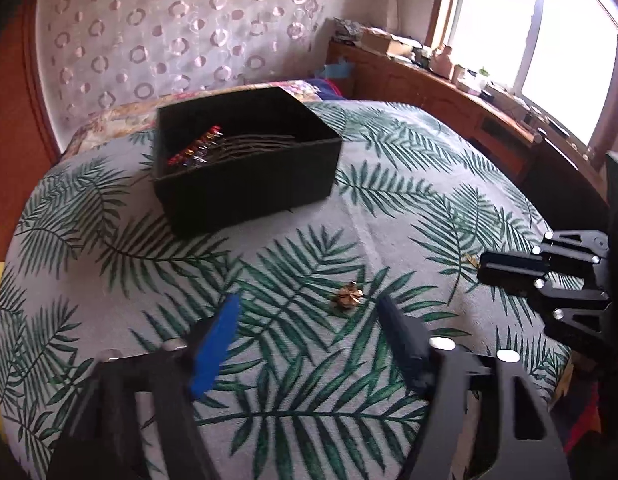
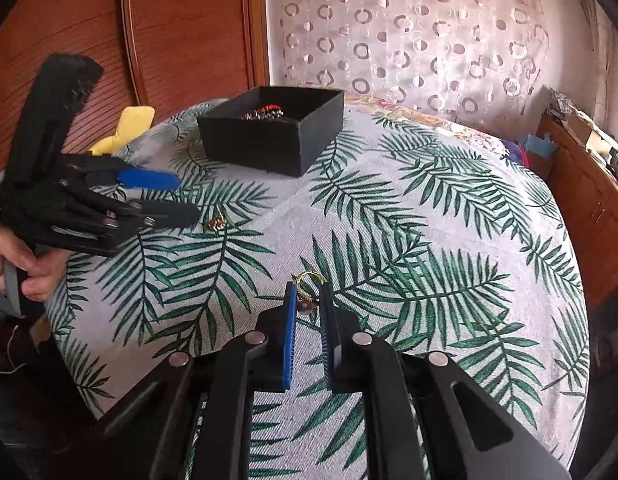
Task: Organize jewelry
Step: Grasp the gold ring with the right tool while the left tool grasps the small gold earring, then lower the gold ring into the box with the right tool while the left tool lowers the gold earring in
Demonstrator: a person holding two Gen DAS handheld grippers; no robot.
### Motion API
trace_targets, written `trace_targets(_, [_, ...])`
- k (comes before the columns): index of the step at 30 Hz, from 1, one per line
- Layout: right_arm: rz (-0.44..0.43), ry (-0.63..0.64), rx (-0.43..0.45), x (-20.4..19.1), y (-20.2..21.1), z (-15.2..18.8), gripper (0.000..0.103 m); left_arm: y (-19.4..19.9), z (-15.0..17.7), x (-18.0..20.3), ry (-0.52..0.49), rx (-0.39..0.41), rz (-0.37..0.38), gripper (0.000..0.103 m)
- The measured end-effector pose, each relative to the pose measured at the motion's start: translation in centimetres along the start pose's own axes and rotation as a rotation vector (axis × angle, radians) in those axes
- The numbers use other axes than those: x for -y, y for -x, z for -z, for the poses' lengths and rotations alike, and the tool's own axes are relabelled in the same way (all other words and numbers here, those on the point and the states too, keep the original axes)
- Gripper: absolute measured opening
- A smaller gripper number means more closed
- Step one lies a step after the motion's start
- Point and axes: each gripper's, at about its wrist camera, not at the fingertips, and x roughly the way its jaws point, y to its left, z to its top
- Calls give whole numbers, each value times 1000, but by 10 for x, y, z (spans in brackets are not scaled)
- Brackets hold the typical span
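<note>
A black open box [image 1: 245, 160] with colourful jewelry inside stands on the leaf-print cloth [image 1: 389, 168]; it also shows in the right wrist view [image 2: 273, 128]. A small gold brooch [image 1: 349, 297] lies on the cloth just ahead of my open left gripper [image 1: 309, 312], between its blue-padded fingers. In the right wrist view the brooch [image 2: 216, 222] sits by the left gripper's [image 2: 181, 196] tips. My right gripper [image 2: 309, 292] is shut on a gold ring [image 2: 309, 280] held between its fingertips, just above the cloth. The right gripper [image 1: 493, 270] shows at the right of the left wrist view.
A yellow object [image 2: 125, 126] lies at the cloth's far left edge. A wooden cabinet [image 1: 449, 96] with clutter runs under the window at right. A patterned curtain [image 2: 409, 32] hangs behind, beside a wooden panel [image 2: 169, 28].
</note>
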Motion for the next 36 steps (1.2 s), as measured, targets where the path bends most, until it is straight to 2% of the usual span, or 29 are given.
trace_targets(3, [2, 7, 18, 0, 9, -3, 13, -6, -1, 8, -16, -20, 24, 37])
trace_targets(6, [6, 10, 27, 0, 16, -5, 13, -13, -2, 16, -38, -35, 29, 30])
trace_targets(10, [10, 9, 33, 1, 19, -7, 13, -20, -4, 26, -73, -34, 11, 29])
trace_targets(12, [12, 8, 35, 1, 20, -7, 13, -22, -6, 29, -81, -38, 17, 15])
trace_targets(16, [11, 7, 41, 2, 21, -10, 13, -21, -6, 34, -110, -28, 7, 14])
trace_targets(23, [9, 18, 57, 1, 22, -19, 13, -6, -16, 21, -69, 25, -2, 14])
trace_targets(36, [4, 105, 117, -12, 19, -77, 13, 27, -64, -21, -18, 140, -61, 14])
